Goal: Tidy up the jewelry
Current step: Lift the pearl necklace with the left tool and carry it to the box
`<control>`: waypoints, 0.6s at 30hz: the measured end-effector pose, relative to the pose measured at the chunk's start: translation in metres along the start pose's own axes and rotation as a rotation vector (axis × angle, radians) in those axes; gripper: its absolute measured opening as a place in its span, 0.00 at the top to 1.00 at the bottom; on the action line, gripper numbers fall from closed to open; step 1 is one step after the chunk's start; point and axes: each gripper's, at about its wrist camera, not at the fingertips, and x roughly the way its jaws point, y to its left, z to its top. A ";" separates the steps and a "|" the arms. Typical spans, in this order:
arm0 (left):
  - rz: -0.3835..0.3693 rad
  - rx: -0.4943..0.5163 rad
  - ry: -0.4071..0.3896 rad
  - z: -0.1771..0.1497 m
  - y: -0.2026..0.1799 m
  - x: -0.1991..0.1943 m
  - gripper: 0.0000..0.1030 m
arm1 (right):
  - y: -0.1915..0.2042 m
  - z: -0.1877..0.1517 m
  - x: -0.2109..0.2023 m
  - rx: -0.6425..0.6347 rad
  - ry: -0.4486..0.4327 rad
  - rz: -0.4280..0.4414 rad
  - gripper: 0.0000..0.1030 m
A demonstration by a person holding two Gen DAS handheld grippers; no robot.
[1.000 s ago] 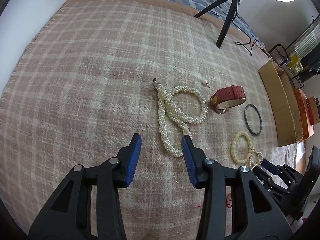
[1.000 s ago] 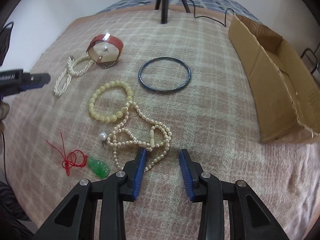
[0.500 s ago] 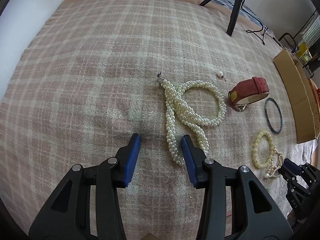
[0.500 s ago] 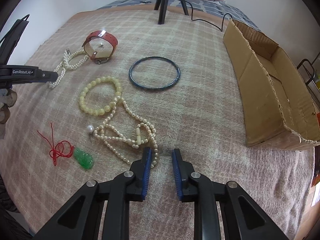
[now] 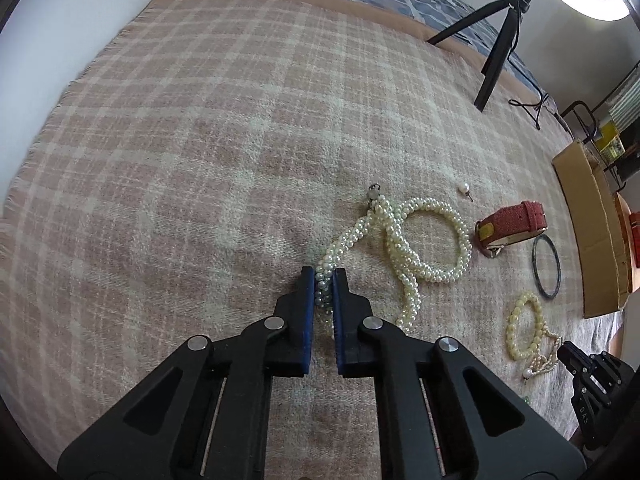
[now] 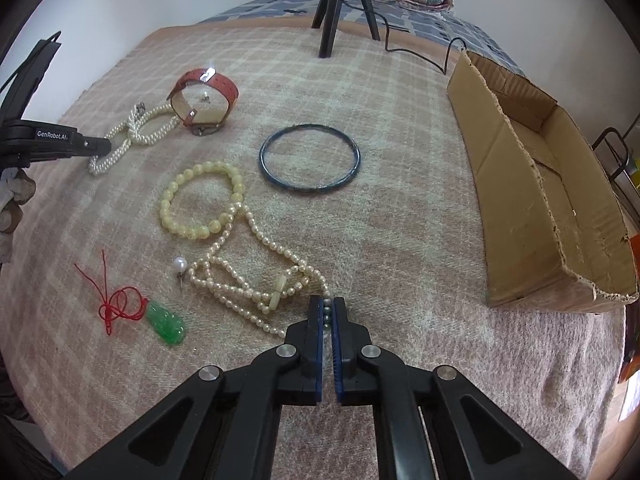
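Note:
A twisted multi-strand pearl necklace lies on the pink plaid blanket. My left gripper has its jaws closing on the near end, with the pearls pinched between the blue pads. In the right wrist view the same left gripper meets that necklace at the far left. A thin pearl necklace with a pale clasp lies tangled nearer. My right gripper has its jaws closing on the strand's near loop, and a few beads show between the pads.
A yellow bead bracelet, a dark bangle, a red watch strap, a green pendant on red cord and a loose pearl earring lie around. An open cardboard box is at the right. A tripod stands at the back.
Both grippers have closed. The left one slid onto the end of the twisted necklace, whose near end has shifted left. The right one closed on the thin strand.

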 end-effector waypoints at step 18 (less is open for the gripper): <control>-0.170 -0.050 -0.223 0.020 -0.004 -0.103 0.94 | -0.017 0.017 -0.042 0.192 -0.162 0.284 0.99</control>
